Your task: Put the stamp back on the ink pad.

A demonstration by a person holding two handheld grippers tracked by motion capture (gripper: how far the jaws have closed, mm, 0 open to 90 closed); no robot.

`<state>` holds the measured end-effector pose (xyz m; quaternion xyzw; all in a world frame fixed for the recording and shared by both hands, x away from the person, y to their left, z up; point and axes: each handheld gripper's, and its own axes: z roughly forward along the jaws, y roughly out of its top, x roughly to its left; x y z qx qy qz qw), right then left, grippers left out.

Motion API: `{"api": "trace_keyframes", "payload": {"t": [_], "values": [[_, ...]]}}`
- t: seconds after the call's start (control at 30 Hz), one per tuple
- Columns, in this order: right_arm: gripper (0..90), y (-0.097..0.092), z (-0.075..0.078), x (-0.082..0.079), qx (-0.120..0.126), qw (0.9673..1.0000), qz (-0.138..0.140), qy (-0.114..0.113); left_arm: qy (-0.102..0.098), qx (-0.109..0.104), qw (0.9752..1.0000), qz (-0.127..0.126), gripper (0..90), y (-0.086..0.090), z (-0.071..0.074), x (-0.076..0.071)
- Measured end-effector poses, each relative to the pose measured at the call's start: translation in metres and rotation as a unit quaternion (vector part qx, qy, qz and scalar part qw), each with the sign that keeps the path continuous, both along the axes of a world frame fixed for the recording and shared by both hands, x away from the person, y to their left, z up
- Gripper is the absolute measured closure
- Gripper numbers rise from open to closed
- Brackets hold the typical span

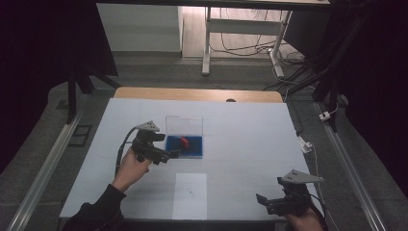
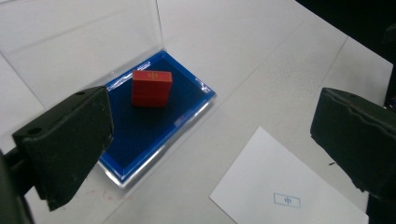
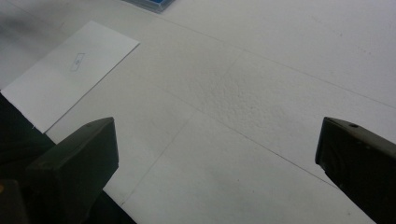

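Note:
A small red block (image 1: 184, 141) (image 2: 151, 87) stands on the blue lining of an open clear case (image 1: 184, 147) (image 2: 144, 130), whose lid (image 1: 184, 125) (image 2: 79, 37) is raised upright behind it. My left gripper (image 1: 169, 155) (image 2: 210, 140) hovers just left of the case, open, jaws wide apart with nothing between them. A white paper card (image 1: 190, 195) (image 2: 285, 191) (image 3: 65, 72) with a small printed mark lies in front of the case. My right gripper (image 1: 263, 202) (image 3: 217, 172) is at the table's front right corner, open and empty above bare table.
The white table (image 1: 240, 134) has a wooden strip along its far edge. Beyond it are a desk frame (image 1: 207, 43) and cables on the floor. Metal rails (image 1: 43, 168) run along both sides of the table.

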<state>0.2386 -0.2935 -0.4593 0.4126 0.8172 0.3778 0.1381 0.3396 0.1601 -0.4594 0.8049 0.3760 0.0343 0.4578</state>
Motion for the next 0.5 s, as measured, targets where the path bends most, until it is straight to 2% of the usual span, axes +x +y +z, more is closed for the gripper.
{"api": "trace_keyframes", "payload": {"t": [0.5], "values": [[0.0,0.0,0.0,0.001,0.001,1.0,0.003,0.001,-0.021,-0.004,0.9998,0.005,0.0,0.021,0.011,-0.039]]}}
